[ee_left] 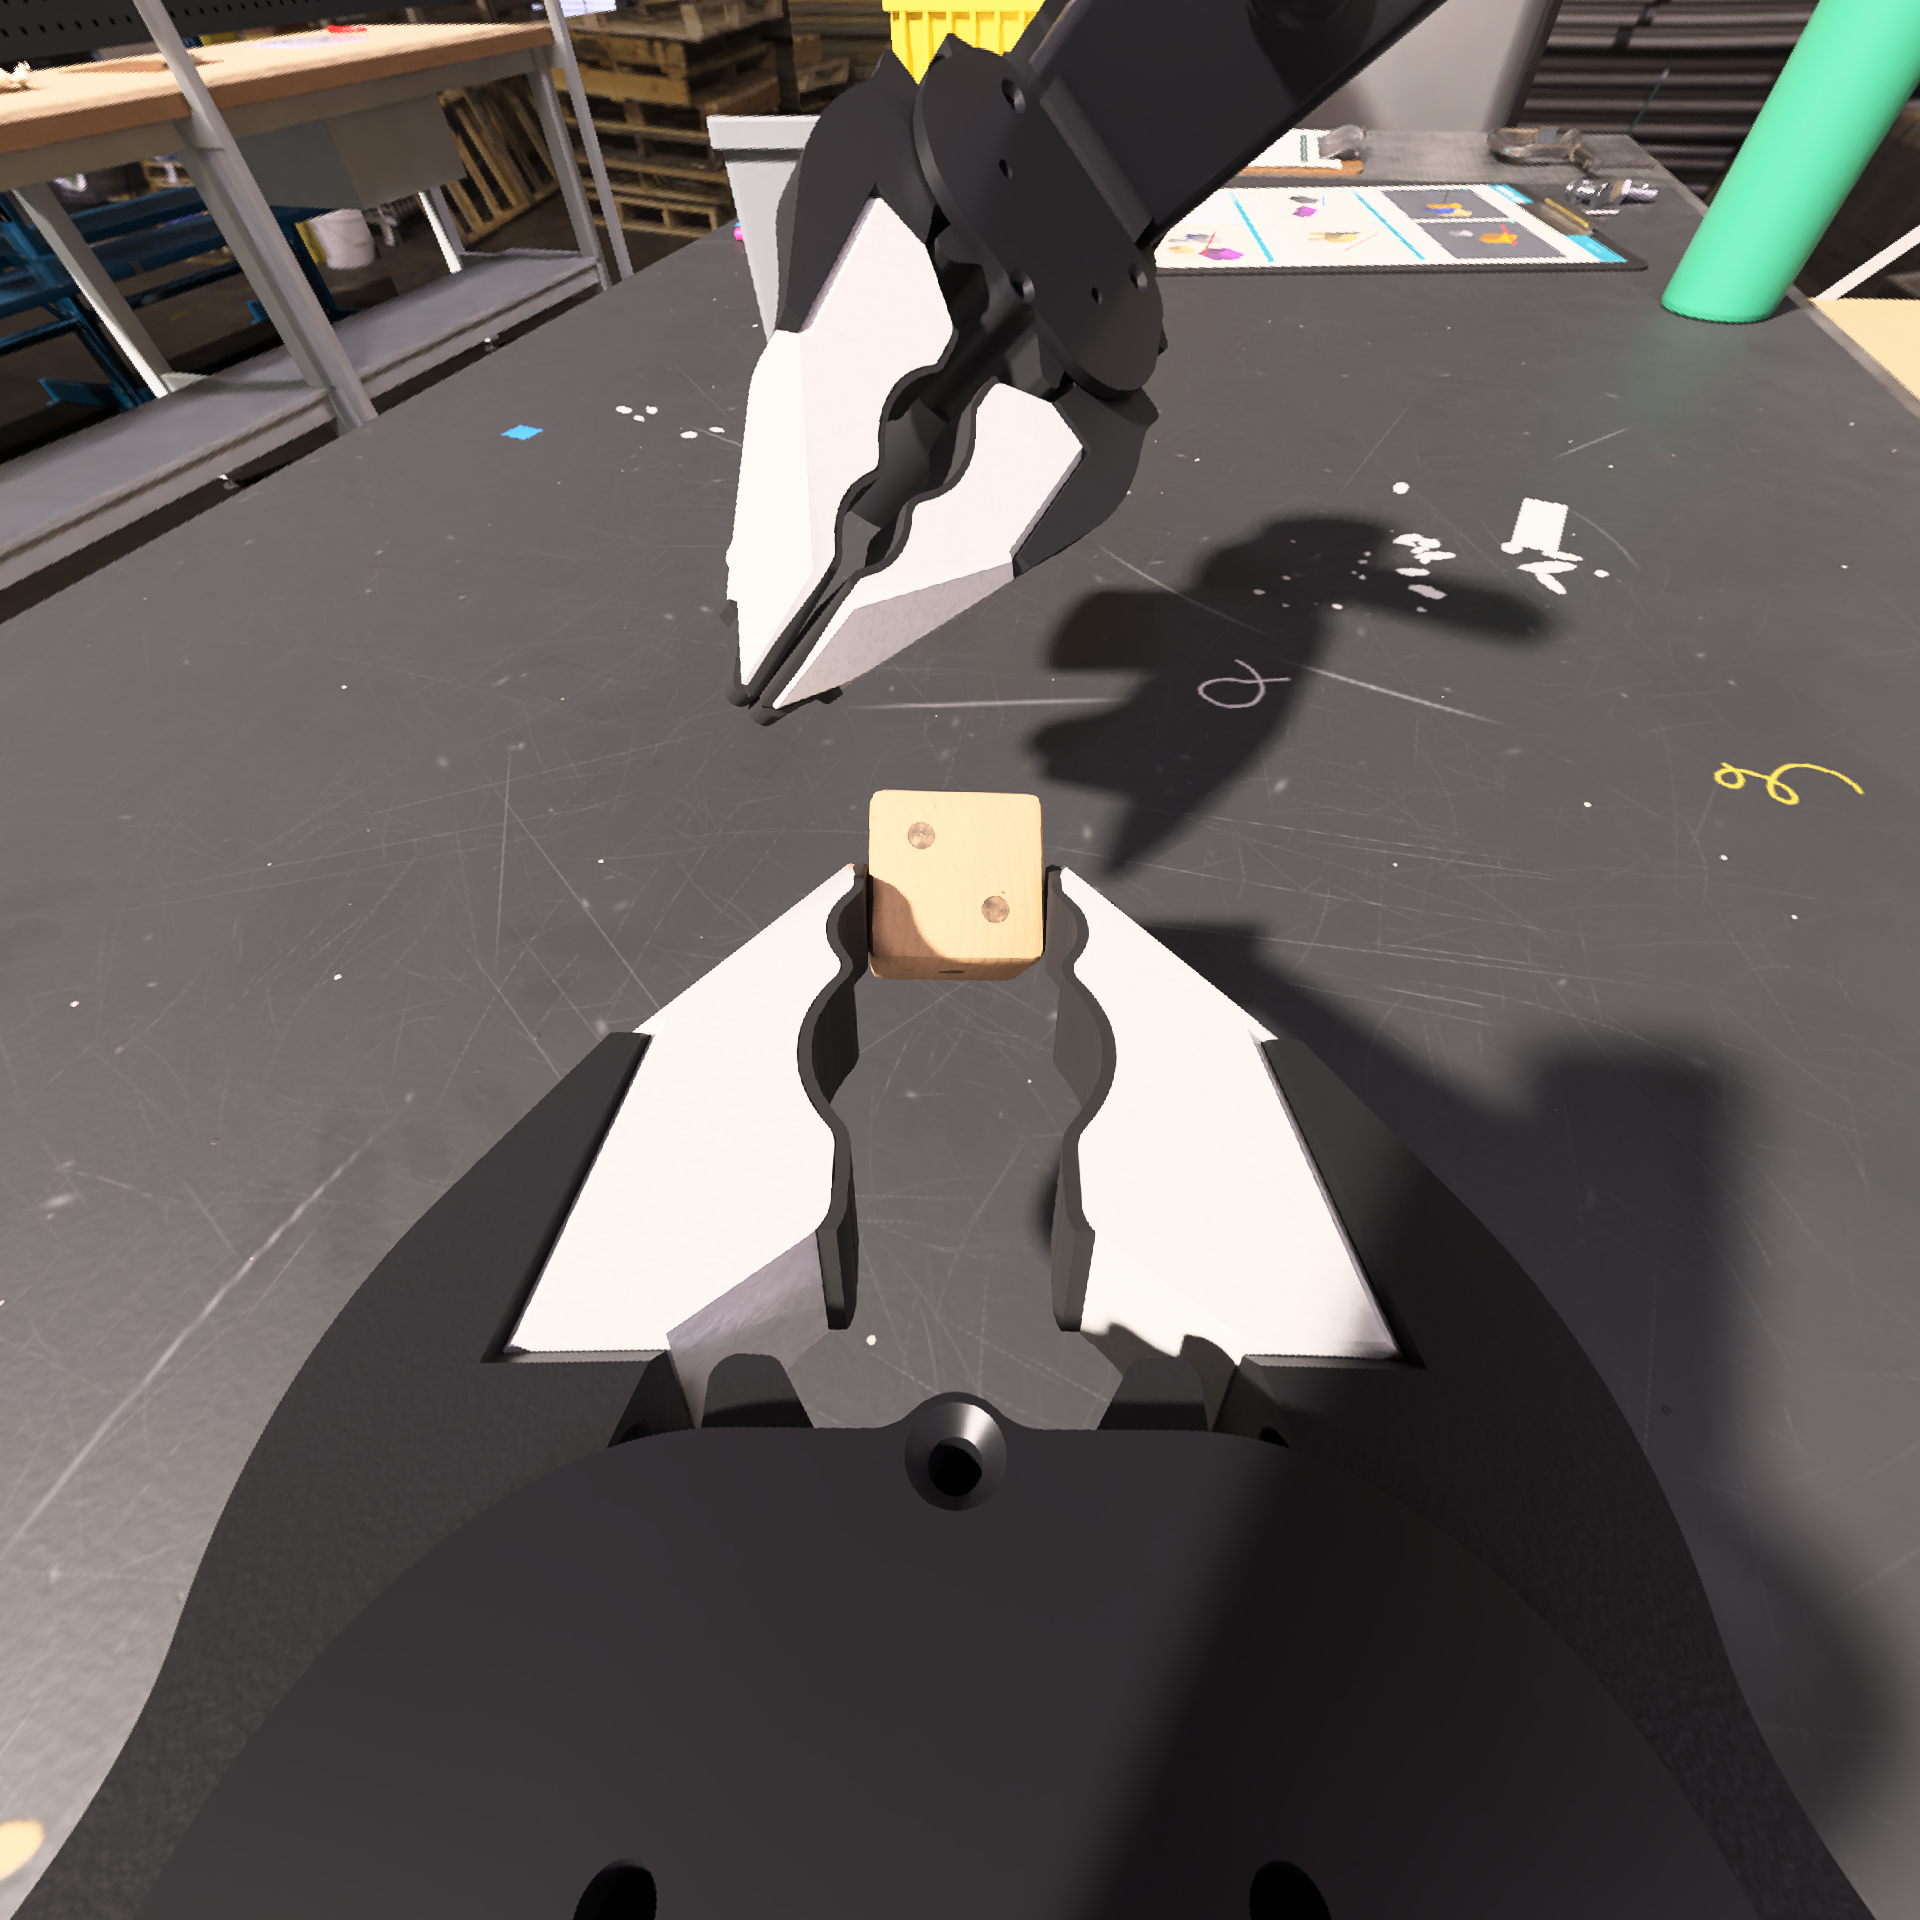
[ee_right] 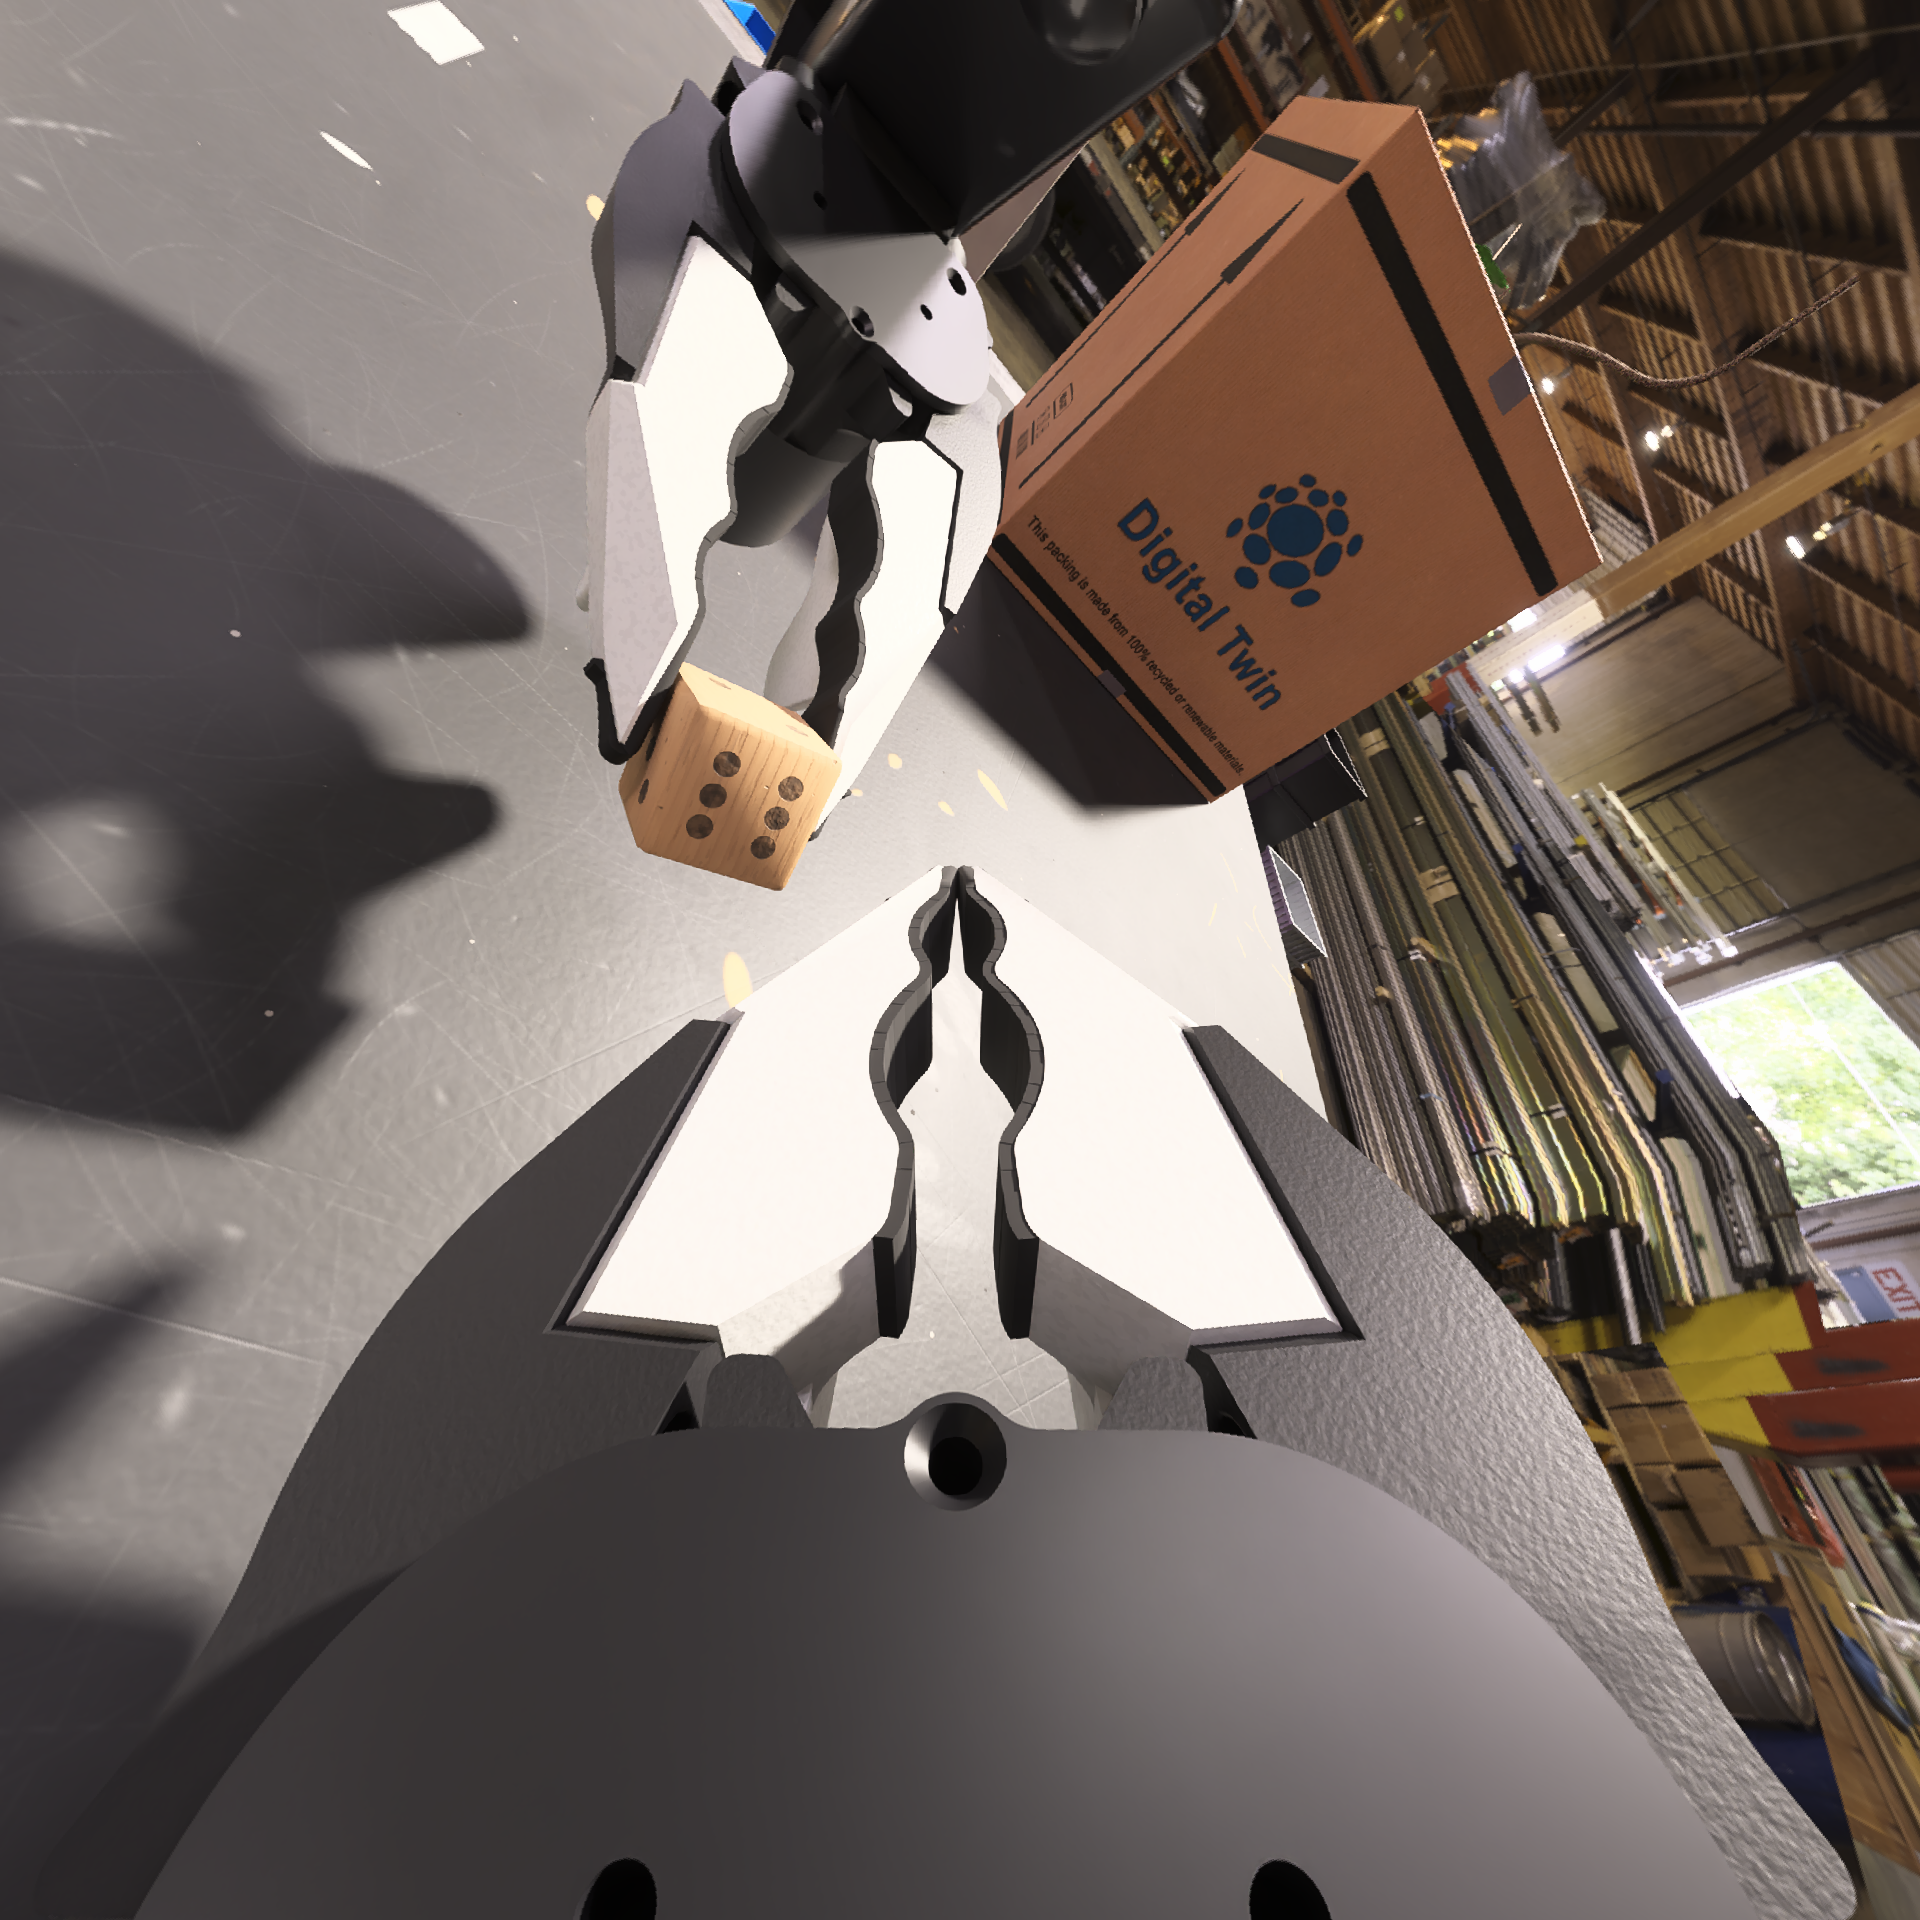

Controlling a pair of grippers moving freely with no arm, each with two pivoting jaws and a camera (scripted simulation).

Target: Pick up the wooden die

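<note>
The wooden die (ee_left: 954,883) is pale tan, with two brownish pips on its upper face; in the right wrist view its six-pip face (ee_right: 743,805) shows dark brown dots. Both the left gripper (ee_left: 954,914) and right gripper (ee_right: 956,883) have white fingers on black bodies. The tabletop (ee_left: 416,831) is scratched dark grey, flecked white. At 2 o'clock in the right wrist view, a brown cardboard box (ee_right: 1299,416) bears navy print.

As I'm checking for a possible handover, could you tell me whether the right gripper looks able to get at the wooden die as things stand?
Probably not yet: the right gripper is shut, and the left gripper clamps two sides of the wooden die.
</note>
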